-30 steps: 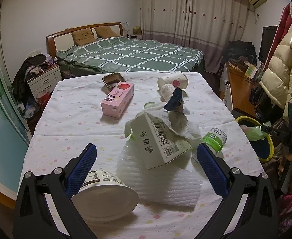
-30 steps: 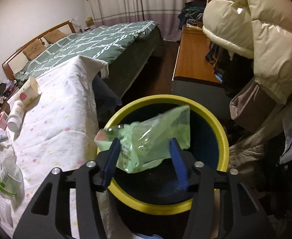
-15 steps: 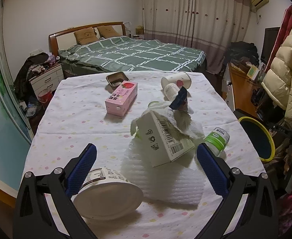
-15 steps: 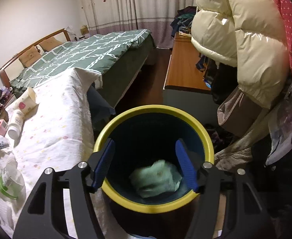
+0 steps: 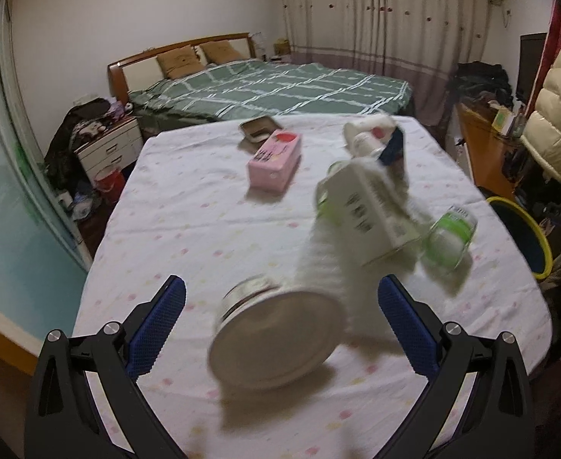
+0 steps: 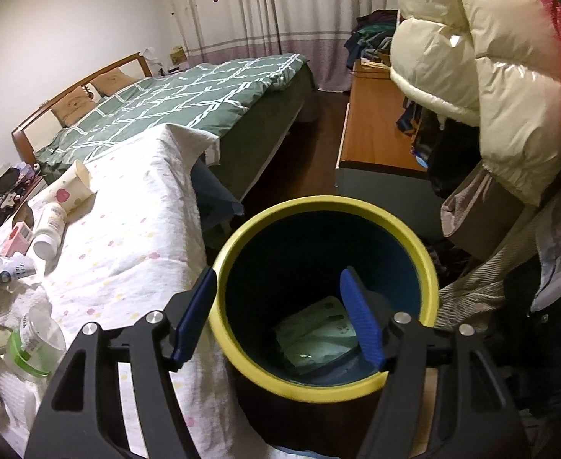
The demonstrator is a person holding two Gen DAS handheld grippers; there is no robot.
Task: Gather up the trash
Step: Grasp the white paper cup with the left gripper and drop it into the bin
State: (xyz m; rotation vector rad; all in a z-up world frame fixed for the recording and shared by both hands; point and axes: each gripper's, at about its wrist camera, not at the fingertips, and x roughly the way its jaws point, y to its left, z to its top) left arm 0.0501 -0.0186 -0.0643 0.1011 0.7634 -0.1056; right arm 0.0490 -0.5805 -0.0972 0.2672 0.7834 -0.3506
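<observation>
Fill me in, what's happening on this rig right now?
Trash collection by a person with two handheld grippers. The right gripper hangs open over the yellow-rimmed bin, jaws just opened and empty; a green bag lies at the bottom. The left gripper, open, points at a white tub on the table among other litter.

green bag [image 6: 320,334] now in bin [image 6: 324,384], right claw [image 6: 278,317] opened

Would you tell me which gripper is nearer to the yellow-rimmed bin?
Right. The right gripper hangs open directly over the yellow-rimmed bin; the left gripper is over the table, the bin off to its right.
</observation>
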